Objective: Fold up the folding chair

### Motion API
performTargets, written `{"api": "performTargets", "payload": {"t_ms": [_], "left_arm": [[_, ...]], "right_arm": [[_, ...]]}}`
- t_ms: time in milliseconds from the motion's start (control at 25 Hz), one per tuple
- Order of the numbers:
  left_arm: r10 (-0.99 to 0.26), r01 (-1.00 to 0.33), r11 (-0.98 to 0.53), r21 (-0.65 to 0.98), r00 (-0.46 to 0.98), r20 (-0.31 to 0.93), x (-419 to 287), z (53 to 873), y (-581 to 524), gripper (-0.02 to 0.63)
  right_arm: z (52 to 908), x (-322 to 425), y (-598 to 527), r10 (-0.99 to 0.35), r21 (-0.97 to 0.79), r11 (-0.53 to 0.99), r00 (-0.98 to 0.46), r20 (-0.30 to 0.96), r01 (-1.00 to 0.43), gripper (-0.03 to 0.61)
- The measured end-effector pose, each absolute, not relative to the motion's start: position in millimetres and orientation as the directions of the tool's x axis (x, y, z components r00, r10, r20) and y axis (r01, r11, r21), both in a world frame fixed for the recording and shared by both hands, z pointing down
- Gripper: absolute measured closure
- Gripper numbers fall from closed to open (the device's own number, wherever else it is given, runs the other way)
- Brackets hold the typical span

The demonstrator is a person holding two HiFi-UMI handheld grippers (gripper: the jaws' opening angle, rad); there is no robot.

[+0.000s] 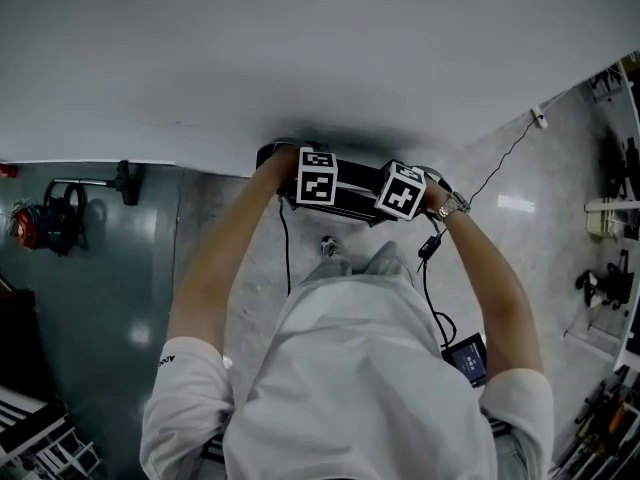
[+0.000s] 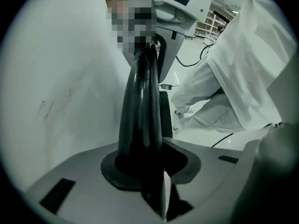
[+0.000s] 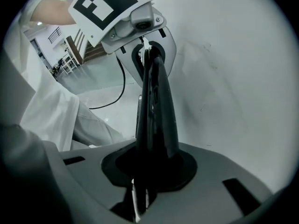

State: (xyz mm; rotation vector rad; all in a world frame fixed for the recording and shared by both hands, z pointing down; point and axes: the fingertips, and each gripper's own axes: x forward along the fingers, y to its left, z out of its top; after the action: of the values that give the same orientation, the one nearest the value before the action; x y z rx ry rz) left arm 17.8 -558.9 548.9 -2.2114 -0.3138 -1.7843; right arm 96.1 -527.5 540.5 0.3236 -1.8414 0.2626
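The folding chair (image 1: 352,206) is black and stands folded flat on the floor, close to the white wall. In the head view only its top shows, below my hands. My left gripper (image 1: 318,190) and right gripper (image 1: 402,204) sit side by side on that top edge, both pointing down. In the left gripper view the chair's black curved top rail (image 2: 140,106) runs out of my left gripper (image 2: 145,171), whose jaws are closed on it, toward the right gripper (image 2: 174,13). In the right gripper view the same rail (image 3: 156,111) passes through my right gripper (image 3: 148,174), which also clamps it.
The white wall (image 1: 300,48) is right behind the chair. A thin cable (image 1: 500,163) trails over the grey floor on the right. Racks with tools (image 1: 612,268) line the right edge. A red object (image 1: 25,226) and a black stand (image 1: 120,180) are at the left.
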Motion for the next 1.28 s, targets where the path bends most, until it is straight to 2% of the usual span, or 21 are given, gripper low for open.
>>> {"api": "performTargets", "payload": {"t_ms": [80,120,160,240,280,480,640,920,1080,1280], "left_arm": [[-0.043,0.34,-0.933,-0.115,0.212,0.976,19,546,-562,0.518],[-0.082,0.346,-0.926,-0.155,0.216,0.973,20,543,-566,0.502],[-0.135,0.352,-0.912,-0.209,0.225,0.965,22,540,-572,0.475],[-0.254,0.341,-0.882,-0.327,0.241,0.937,22,534,-584,0.428],[-0.306,0.322,-0.868,-0.377,0.248,0.919,22,532,-588,0.411],[-0.449,0.221,-0.819,-0.53,0.328,0.831,27,517,-604,0.356],[-0.484,0.163,-0.809,-0.565,0.361,0.797,30,514,-609,0.356],[-0.492,0.136,-0.815,-0.564,0.354,0.796,28,501,-612,0.356],[-0.503,0.073,-0.817,-0.572,0.393,0.769,25,477,-614,0.357],[-0.506,0.068,-0.816,-0.574,0.395,0.766,27,481,-613,0.357]], "right_arm": [[543,103,-526,-0.07,-0.015,0.944,-0.243,0.968,-0.331,0.517],[544,110,-527,-0.062,-0.013,0.946,-0.219,0.974,-0.325,0.486],[546,116,-528,-0.059,-0.011,0.943,-0.201,0.978,-0.332,0.457],[548,124,-531,-0.066,-0.008,0.93,-0.187,0.98,-0.368,0.453],[548,127,-533,-0.087,0.012,0.924,-0.181,0.98,-0.382,0.431],[547,135,-554,-0.246,0.131,0.875,-0.195,0.949,-0.466,0.416],[536,140,-566,-0.27,0.065,0.801,-0.261,0.927,-0.595,0.379],[517,159,-562,-0.28,0.036,0.77,-0.287,0.916,-0.637,0.378],[516,172,-574,-0.345,0.017,0.698,-0.315,0.884,-0.716,0.377],[511,179,-571,-0.333,0.005,0.694,-0.315,0.889,-0.72,0.377]]}}
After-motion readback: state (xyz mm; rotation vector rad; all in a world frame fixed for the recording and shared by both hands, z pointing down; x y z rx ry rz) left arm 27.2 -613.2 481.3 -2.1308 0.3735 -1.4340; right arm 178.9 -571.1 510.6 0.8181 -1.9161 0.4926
